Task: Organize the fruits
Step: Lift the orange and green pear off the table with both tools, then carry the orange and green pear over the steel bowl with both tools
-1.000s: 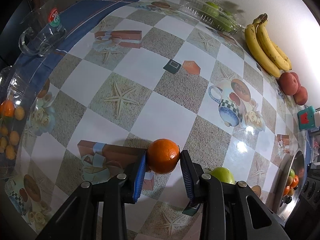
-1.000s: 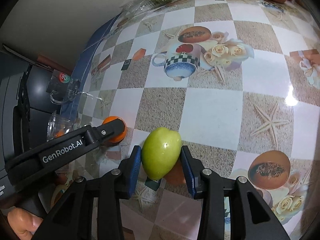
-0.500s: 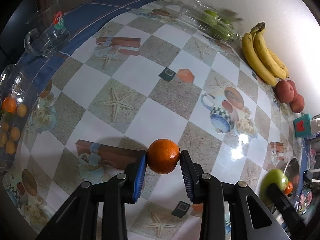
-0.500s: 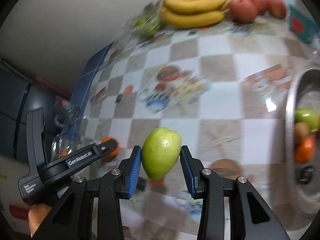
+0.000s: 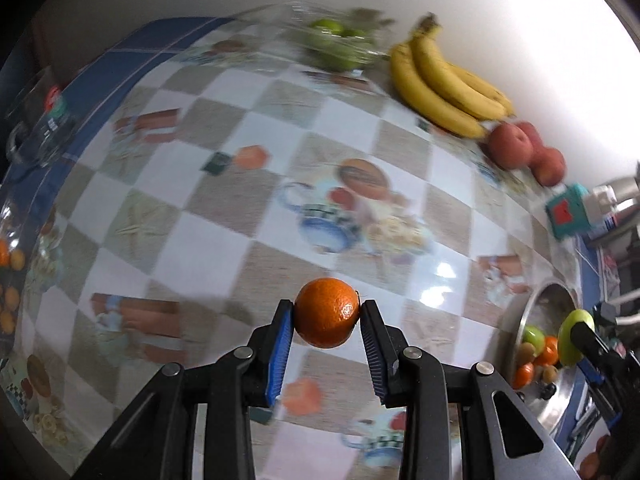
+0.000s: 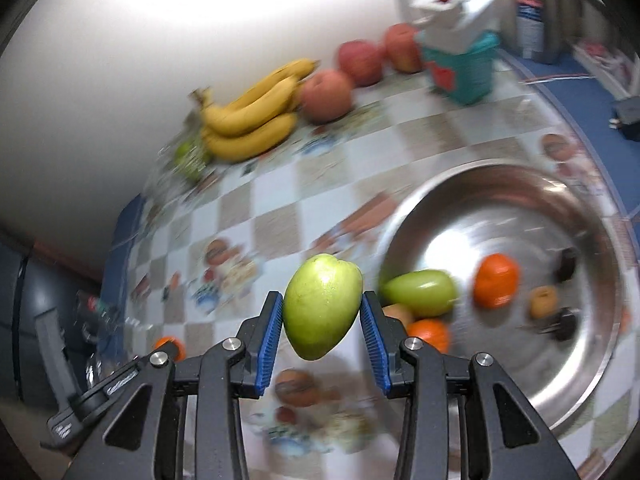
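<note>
A: So, step? Both fruits were mid-carry. The orange (image 5: 327, 313) sat clamped between the blue pads of the left gripper (image 5: 327, 322), lifted off the table (image 5: 208, 236), roughly over the near-middle of the checked cloth.

B: And right? The right gripper (image 6: 322, 312) was closed on the green fruit (image 6: 322, 306), held in the air just beside the left rim of the steel bowl (image 6: 592, 380), not yet over it.

A: Bowl location? Near the table's right edge. It already held another green fruit (image 6: 420, 293), two oranges (image 6: 495, 280) and some smaller bits, too blurred to name.

B: Next move, my guess: swing the green fruit over the bowl, lower it into a free patch, then open the jaws. The orange would follow from the left.

A: Needs care: the round fruit could roll, so release low. The grippers may crowd each other at the rim.

B: Outside: bananas (image 5: 444, 80) and red apples (image 5: 520, 148) along the far edge by the wall, a teal box (image 6: 460, 68) toward the far right corner.
</note>
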`<state>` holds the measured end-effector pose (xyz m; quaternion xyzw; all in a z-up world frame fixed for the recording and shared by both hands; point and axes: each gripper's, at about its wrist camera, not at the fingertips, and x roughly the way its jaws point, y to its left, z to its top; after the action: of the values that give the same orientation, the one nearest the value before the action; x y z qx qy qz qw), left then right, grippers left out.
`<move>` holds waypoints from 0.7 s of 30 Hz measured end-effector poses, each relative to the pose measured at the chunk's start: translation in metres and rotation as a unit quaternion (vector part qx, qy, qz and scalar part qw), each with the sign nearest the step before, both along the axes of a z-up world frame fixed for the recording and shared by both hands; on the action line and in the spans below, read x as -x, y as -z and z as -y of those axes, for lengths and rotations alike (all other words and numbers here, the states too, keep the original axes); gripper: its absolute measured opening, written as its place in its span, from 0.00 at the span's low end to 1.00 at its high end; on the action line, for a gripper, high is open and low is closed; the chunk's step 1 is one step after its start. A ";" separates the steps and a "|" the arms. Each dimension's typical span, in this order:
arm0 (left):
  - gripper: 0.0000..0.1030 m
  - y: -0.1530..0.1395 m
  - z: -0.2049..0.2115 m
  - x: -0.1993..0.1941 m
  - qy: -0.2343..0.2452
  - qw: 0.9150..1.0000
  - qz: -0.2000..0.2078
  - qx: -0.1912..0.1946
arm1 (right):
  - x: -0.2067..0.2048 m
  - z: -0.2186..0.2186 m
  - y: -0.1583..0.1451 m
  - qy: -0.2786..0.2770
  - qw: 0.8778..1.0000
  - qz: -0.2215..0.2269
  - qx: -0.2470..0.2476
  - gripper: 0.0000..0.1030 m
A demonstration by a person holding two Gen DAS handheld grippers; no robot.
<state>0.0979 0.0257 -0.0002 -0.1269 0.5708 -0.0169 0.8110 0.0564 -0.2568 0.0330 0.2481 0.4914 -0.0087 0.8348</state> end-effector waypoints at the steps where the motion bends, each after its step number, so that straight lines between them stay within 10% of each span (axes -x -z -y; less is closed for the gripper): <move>1: 0.35 -0.001 0.007 0.000 0.007 1.000 0.001 0.001 | 0.002 0.007 -0.001 0.009 1.000 0.000 0.006 0.40; 21: 0.35 -0.023 0.159 0.003 0.184 0.981 0.054 -0.002 | 0.012 0.071 0.000 0.091 0.995 -0.003 0.032 0.40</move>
<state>0.0951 -0.1329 0.0232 -0.0171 0.5395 -0.1714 0.8242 0.0448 -0.3274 0.0326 0.2651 0.4686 -0.1004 0.8367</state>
